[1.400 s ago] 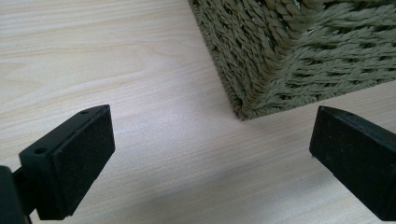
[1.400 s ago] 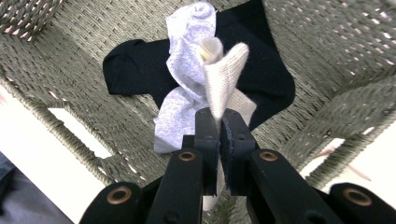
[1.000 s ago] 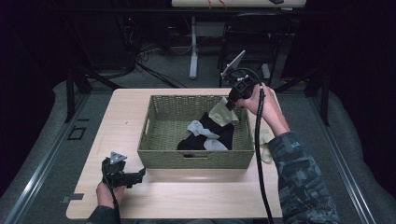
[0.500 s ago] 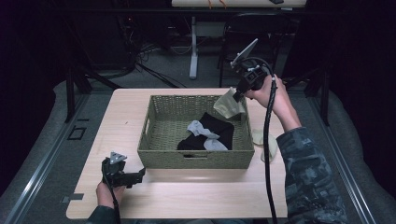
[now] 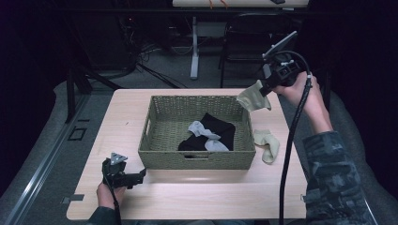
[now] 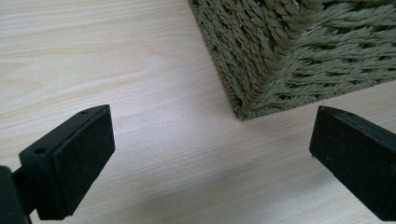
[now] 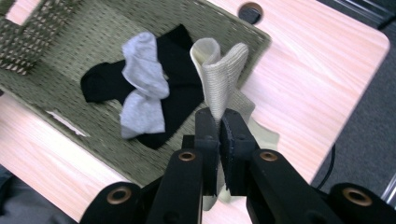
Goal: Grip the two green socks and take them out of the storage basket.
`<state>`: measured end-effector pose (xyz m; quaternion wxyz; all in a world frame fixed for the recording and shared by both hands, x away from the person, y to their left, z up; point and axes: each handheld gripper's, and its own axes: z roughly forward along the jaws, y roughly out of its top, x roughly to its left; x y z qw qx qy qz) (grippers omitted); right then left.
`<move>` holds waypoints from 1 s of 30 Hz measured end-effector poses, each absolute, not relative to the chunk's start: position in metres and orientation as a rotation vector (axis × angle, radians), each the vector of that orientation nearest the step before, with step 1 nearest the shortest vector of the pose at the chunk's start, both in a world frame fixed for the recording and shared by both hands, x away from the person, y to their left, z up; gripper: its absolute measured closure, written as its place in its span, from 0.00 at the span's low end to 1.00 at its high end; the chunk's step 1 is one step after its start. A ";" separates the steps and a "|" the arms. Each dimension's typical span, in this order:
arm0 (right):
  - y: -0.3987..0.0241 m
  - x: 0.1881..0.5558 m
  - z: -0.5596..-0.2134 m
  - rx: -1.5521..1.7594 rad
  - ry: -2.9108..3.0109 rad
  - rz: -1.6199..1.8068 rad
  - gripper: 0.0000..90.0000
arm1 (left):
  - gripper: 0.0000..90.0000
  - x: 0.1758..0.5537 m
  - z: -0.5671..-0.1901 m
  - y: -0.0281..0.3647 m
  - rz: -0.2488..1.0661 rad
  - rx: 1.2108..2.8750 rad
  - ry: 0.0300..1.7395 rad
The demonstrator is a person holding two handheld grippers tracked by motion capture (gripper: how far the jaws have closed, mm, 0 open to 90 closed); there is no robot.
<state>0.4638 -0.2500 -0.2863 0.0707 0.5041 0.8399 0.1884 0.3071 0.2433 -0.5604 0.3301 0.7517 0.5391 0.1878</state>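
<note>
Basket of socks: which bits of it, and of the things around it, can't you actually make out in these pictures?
- Black sock: the grey sock lies across it in the high view, hiding its middle.
- Held cream sock: its lower end is hidden between the right claw jaws in the right gripper view.
- Basket: the left gripper view's edges cut off all but one corner.
- Cream sock on the table: in the right gripper view the claw covers most of it.

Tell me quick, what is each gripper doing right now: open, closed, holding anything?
Left gripper: open, holding nothing, low over the table beside the basket.
Right gripper: closed on a cream sock, lifted above the basket's far right corner.
</note>
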 end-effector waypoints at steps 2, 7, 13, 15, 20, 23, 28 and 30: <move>-0.260 0.461 -0.290 1.537 2.513 0.547 0.96 | 0.00 0.307 -0.561 0.243 0.494 1.963 1.412; -0.281 0.456 -0.307 1.599 2.483 0.499 0.96 | 0.00 0.307 -0.560 0.243 0.495 1.964 1.412; -0.298 0.455 -0.349 1.676 2.476 0.464 0.96 | 0.00 0.307 -0.560 0.243 0.496 1.963 1.414; -0.303 0.456 -0.367 1.703 2.478 0.451 0.96 | 0.00 0.307 -0.560 0.243 0.496 1.964 1.413; -0.310 0.456 -0.412 1.758 2.499 0.400 0.95 | 0.00 0.307 -0.561 0.243 0.498 1.965 1.413; -0.312 0.454 -0.437 1.791 2.493 0.395 0.94 | 0.00 0.307 -0.561 0.242 0.498 1.967 1.414; -0.317 0.449 -0.468 1.835 2.499 0.390 0.80 | 0.00 0.307 -0.561 0.243 0.499 1.966 1.413; -0.320 0.445 -0.471 1.847 2.476 0.408 0.69 | 0.00 0.307 -0.561 0.243 0.499 1.966 1.413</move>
